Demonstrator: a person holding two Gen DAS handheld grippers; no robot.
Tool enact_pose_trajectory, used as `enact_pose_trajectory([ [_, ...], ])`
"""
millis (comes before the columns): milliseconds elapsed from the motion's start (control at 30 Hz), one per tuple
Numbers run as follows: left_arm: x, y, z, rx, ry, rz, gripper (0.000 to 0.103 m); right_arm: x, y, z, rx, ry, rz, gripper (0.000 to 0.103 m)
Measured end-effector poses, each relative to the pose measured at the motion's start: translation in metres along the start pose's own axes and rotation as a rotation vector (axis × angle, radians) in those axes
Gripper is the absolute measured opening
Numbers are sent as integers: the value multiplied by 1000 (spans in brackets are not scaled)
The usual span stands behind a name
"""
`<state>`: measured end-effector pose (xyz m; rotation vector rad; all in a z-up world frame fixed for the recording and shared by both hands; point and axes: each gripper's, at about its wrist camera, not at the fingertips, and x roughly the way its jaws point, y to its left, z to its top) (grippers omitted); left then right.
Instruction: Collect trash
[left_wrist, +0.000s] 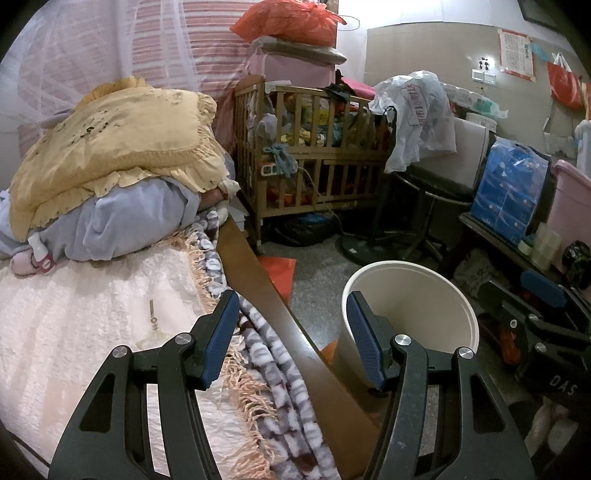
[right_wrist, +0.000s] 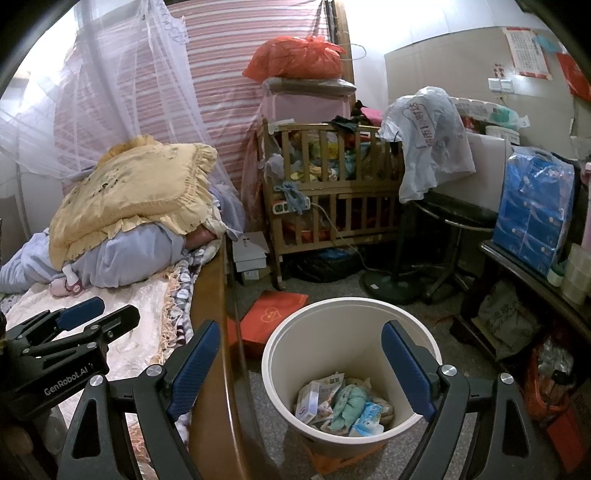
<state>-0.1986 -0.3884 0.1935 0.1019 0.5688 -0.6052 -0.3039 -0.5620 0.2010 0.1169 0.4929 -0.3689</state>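
Smooth matt plastic bin; glossy wood bed rail.

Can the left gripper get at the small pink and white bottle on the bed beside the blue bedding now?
Probably yes. The left gripper is open and empty above the bed, and nothing lies between it and the bottle; only the blue bedding crowds it behind.

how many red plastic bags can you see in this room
2: one stuffed red bag atop the stack behind the crib, one hanging on the right wall. Clutter may hide others.
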Motion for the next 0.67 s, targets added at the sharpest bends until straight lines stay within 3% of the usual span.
enact_pose_trajectory([
  [667, 1, 7, -3, 29, 16, -36, 59, -1, -3, -7, -1, 21, 0, 88],
])
